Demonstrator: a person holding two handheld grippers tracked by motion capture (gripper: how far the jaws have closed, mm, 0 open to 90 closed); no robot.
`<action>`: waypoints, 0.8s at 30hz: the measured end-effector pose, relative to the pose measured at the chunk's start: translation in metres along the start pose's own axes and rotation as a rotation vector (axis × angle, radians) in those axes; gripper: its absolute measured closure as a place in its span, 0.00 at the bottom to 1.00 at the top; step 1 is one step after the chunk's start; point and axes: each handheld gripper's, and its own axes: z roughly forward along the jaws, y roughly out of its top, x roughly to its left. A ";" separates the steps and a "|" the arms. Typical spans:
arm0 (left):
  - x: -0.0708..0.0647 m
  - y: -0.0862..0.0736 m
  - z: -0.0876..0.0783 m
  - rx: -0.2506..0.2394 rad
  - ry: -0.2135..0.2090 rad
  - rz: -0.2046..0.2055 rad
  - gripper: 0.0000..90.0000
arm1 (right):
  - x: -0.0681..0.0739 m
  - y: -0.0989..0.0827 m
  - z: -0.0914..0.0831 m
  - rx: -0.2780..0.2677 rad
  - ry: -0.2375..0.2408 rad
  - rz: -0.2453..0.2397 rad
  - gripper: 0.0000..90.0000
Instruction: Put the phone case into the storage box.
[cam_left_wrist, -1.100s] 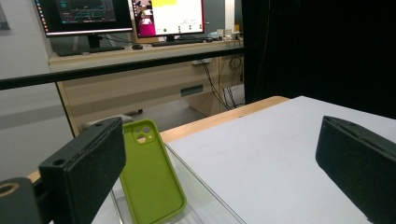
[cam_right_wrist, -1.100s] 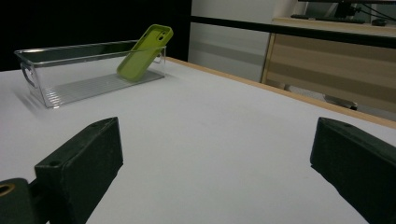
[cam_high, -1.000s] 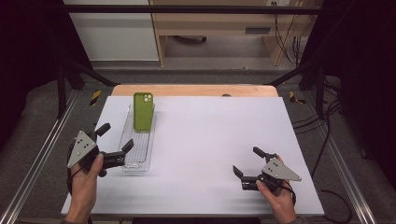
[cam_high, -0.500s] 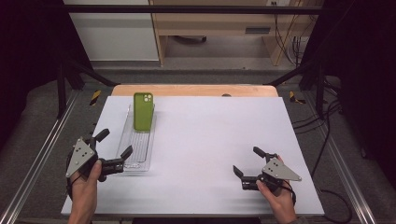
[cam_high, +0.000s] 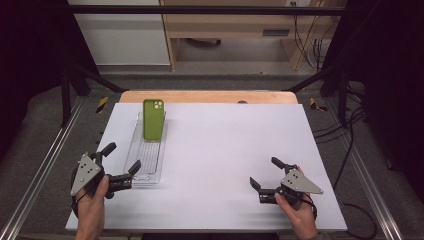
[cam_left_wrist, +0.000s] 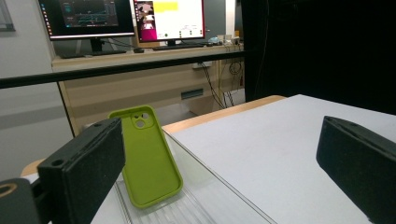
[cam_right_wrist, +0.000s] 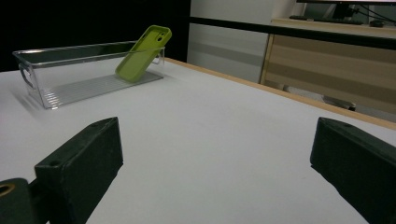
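The left gripper (cam_high: 121, 162) was held wide apart beside the clear tray (cam_high: 131, 150), the right gripper (cam_high: 265, 172) likewise agape; the green phone case (cam_high: 152, 119) likely needed reaching.

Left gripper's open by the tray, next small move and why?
Probably ease the left gripper forward along the tray toward the green case. Its jaws stand wide open and empty at the tray's near end, while the case leans against the far end, well short of the jaws. The right gripper rests open, far off on the table.
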 end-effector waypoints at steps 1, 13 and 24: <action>-0.001 0.000 0.000 -0.006 0.001 -0.002 0.01 | 0.000 0.000 0.000 0.000 -0.001 0.000 0.03; -0.004 -0.007 -0.005 0.001 0.004 0.003 0.01 | 0.000 0.000 0.000 0.001 0.000 0.001 0.03; -0.003 -0.017 -0.005 0.004 0.005 -0.016 0.01 | 0.000 0.000 0.000 0.002 0.000 -0.001 0.03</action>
